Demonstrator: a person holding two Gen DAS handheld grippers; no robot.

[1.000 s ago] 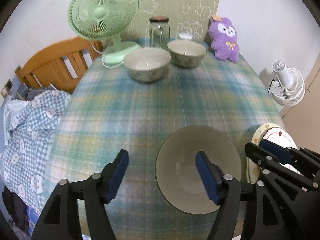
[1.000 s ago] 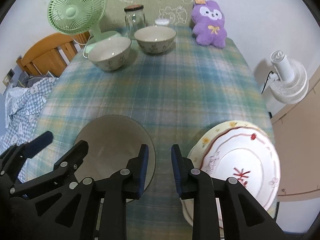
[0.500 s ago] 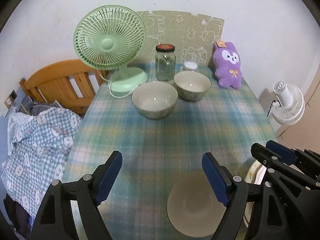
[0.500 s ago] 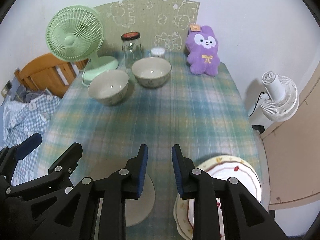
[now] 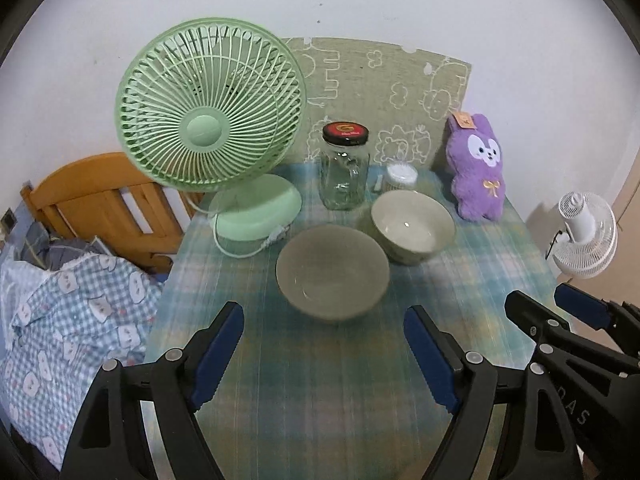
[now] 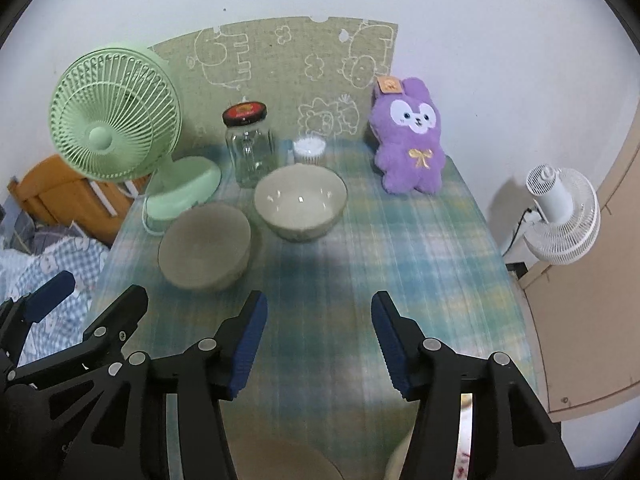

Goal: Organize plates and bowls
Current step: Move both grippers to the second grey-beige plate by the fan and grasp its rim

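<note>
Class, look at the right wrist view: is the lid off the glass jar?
No. The glass jar stands upright beside the green fan with its dark red-printed lid on top.

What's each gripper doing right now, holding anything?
Left gripper: open, nothing between its fingers.
Right gripper: jaws opening, nothing between them.

Both wrist views look steeply down the table (image 5: 320,380) toward the far wall (shared: fan (image 5: 208,116), bowls (image 6: 300,202)).
</note>
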